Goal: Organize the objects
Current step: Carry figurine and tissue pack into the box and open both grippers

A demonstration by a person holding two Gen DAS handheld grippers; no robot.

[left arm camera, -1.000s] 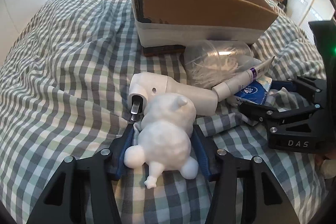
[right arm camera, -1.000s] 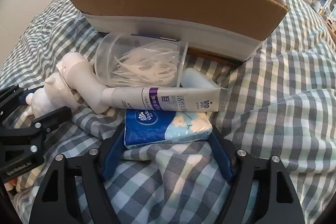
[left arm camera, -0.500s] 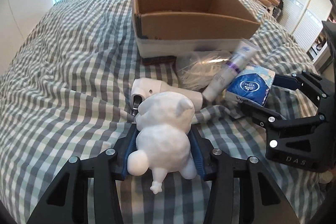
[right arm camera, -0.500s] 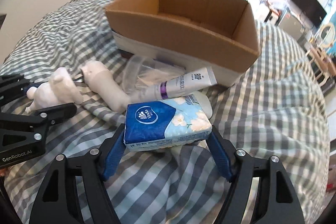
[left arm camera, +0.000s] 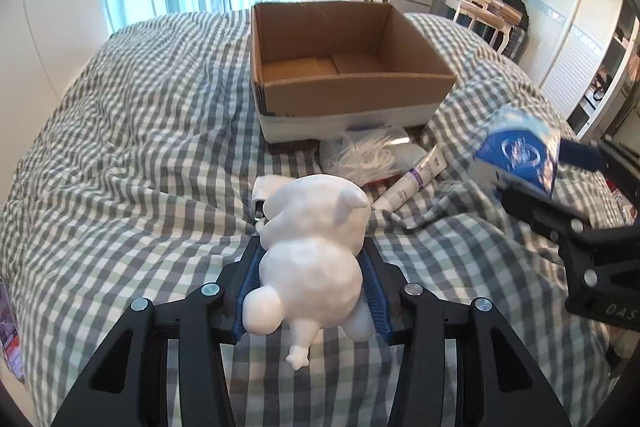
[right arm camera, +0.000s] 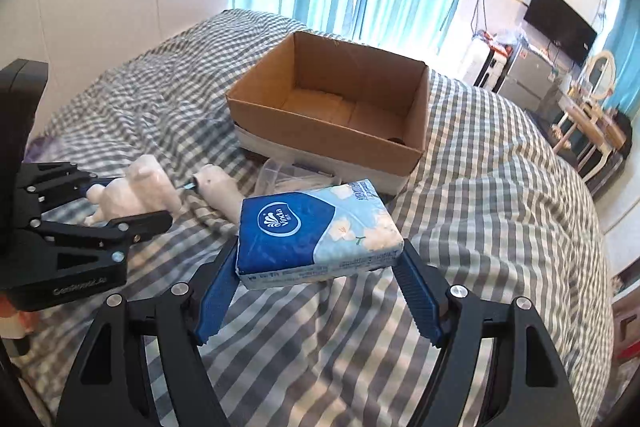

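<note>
So right now I've got both hands full: my left gripper (left arm camera: 312, 267) is clamped on the white toy (left arm camera: 314, 259), pinching it around the belly with the head poking out ahead of the tips and the legs hanging back toward me, and my right gripper (right arm camera: 320, 267) is closed on the tissue pack (right arm camera: 316, 231), holding it by its two short ends, lifted clear of the bed (right arm camera: 500, 207). The box (right arm camera: 332, 107) sits ahead of both tools, open and looking empty, a bit right of centre for the left and a bit left for the right. What worries me is mostly the grips. The toy is rounded and smooth-looking, so I reckon it could squirt forward out of the pads if I tilt or jerk. The pack is soft, so it may sag or buckle in the middle and slide out. Also both grippers are near each other, the right one sitting just off to the right of my left tool, and heading for the same box I could easily knock them together over the rim. Below and ahead of the left tool there's a tube (left arm camera: 412, 179) and a clear tub (left arm camera: 366, 155) lying against the box, so a low approach could snag those or nudge the box on the soft bedding.
</note>
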